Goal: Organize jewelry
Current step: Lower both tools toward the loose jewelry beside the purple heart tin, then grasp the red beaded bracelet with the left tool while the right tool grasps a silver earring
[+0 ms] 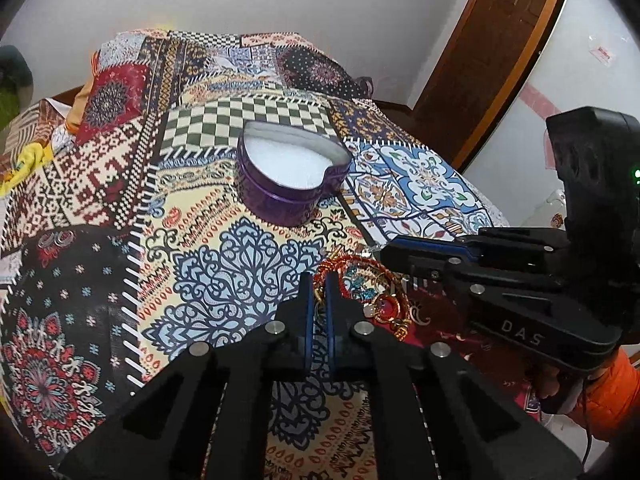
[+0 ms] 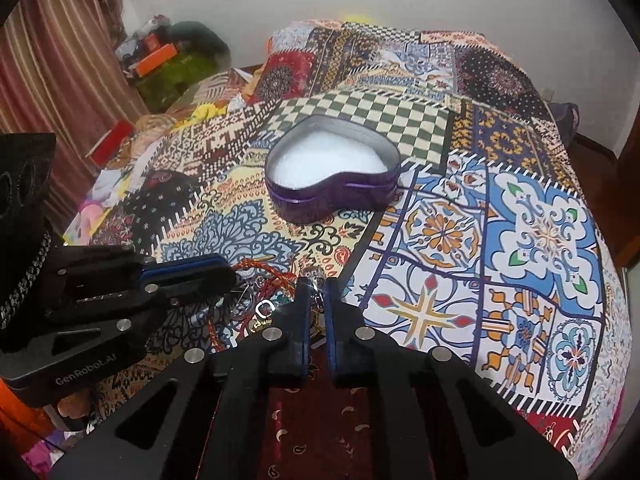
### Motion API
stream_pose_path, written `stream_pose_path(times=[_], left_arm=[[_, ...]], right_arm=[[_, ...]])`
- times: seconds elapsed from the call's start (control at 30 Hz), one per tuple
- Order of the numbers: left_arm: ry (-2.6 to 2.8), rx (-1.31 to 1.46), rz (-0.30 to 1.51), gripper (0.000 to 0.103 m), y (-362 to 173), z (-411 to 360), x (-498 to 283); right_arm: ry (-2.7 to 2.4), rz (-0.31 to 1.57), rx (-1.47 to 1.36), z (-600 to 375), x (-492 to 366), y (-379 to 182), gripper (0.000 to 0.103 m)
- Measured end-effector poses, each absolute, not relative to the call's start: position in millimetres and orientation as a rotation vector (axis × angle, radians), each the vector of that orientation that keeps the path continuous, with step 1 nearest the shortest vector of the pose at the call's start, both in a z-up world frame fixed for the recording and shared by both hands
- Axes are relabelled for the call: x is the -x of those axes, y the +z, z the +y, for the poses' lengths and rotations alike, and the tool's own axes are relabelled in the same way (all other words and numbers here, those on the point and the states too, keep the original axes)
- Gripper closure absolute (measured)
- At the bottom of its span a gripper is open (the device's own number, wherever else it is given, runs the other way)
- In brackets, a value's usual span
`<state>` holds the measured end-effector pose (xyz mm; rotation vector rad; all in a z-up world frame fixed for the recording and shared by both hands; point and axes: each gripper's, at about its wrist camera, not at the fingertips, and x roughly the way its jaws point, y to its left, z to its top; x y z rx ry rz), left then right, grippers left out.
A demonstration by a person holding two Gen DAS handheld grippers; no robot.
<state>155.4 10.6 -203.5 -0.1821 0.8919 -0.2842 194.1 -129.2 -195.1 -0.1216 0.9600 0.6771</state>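
Observation:
A tangled jewelry pile [image 1: 372, 296] of red braided bangles, gold pieces and silver chains lies on the patchwork bedspread [image 1: 224, 264]. My left gripper [image 1: 319, 282] is shut, its blue pads pinching the left edge of a red braided bangle [image 1: 340, 266]. My right gripper [image 2: 316, 286] is shut on a thin silver chain [image 2: 318, 304] at the pile's right side [image 2: 272, 288]. Each gripper shows in the other's view: the right one [image 1: 386, 252] coming in from the right, the left one [image 2: 230, 274] from the left. Beyond the pile stands an open purple heart-shaped tin [image 1: 288, 184] [image 2: 332, 176] with white padding inside.
The bedspread [image 2: 480, 240] covers the whole bed up to the white wall. Clutter of clothes and boxes [image 2: 160, 64] sits at the far left by a curtain. A wooden door [image 1: 492, 40] stands at the right. An orange sleeve [image 1: 608, 396] holds the right gripper.

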Motion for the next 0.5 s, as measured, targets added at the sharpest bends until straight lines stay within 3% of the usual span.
stream_pose_path(times=[0.33,0.5], left_arm=[[-0.228,0.15,0.797,0.099,-173,25,-143],[-0.173,0.119,0.769,0.099,-167,35,-140]], right_arm=[[0.692,0.956,0.097,-132,-192,-185,0.098],[0.673,1.004,0.118,-128,-197,-189,0.085]])
